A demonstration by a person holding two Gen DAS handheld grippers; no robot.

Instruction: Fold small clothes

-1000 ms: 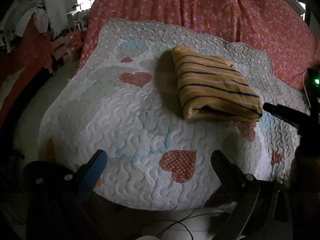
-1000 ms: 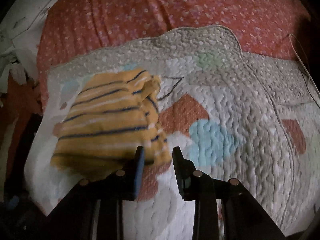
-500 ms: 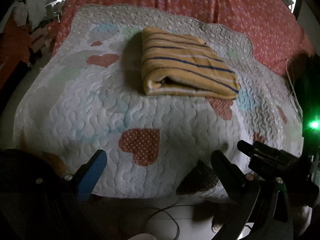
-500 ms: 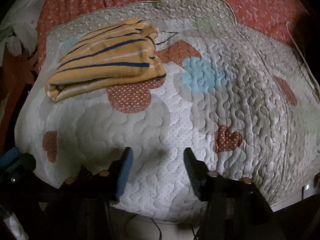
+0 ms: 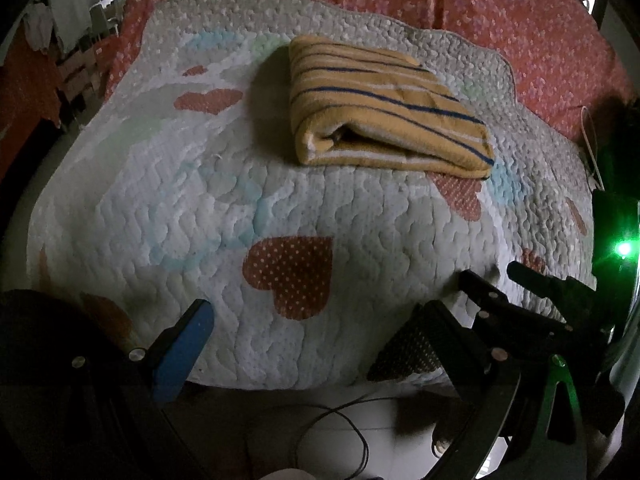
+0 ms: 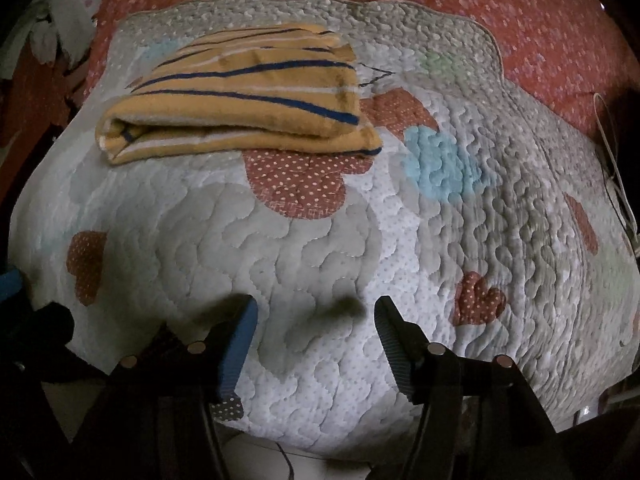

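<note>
A yellow garment with dark blue and white stripes point(image 5: 380, 108) lies folded in a neat rectangle on the quilted mat point(image 5: 240, 208). It also shows in the right wrist view point(image 6: 248, 96), at the mat's far left. My left gripper point(image 5: 316, 332) is open and empty, held back over the mat's near edge. My right gripper point(image 6: 314, 320) is open and empty, also at the near edge, well short of the garment. The right gripper shows in the left wrist view point(image 5: 516, 280), low on the right.
The mat point(image 6: 400, 240) with hearts and pale shapes lies on a red flowered bedspread point(image 5: 480, 8). A white cable point(image 6: 612, 160) runs along the mat's right side. A thin dark cable point(image 5: 340, 432) lies on the floor below the near edge.
My right gripper let go of the garment's near edge, opened and drew back to the mat's near edge. The left gripper also pulled back a little. The garment stays folded.
</note>
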